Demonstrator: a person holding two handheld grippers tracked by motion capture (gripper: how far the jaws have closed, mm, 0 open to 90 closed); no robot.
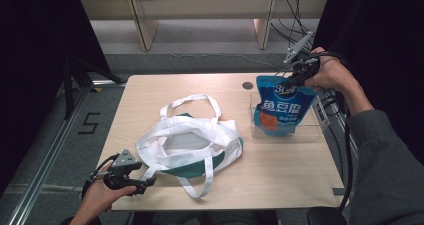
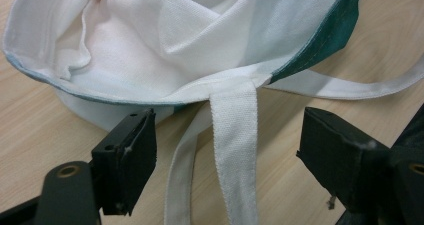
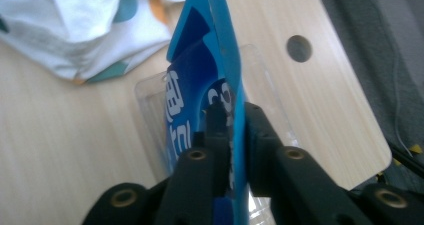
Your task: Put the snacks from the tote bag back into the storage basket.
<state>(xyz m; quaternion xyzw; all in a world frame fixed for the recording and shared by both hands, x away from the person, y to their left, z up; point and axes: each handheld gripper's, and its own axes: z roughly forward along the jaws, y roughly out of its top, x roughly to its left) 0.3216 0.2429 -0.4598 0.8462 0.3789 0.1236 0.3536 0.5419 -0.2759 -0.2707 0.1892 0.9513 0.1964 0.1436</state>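
A light wooden table [image 1: 280, 170] carries everything. A white and green cloth bag [image 1: 192, 142] lies on it. A clear plastic tray [image 1: 312, 130] sits to the bag's right.

Lab-like recording bay: black curtains [image 1: 30, 60], trailing cables [image 1: 292, 15], bare worktable [image 1: 280, 180].

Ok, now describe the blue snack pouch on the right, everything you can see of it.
The blue pouch is a glossy, flat packet with large white characters and an orange patch low on its front. It hangs upright, pinched at its top edge by the right gripper, whose jaws are shut on it in the right gripper view. Its lower part sits within a clear plastic tray on the wooden table; whether the bottom touches the tray floor cannot be told. It is apart from the white tote bag.
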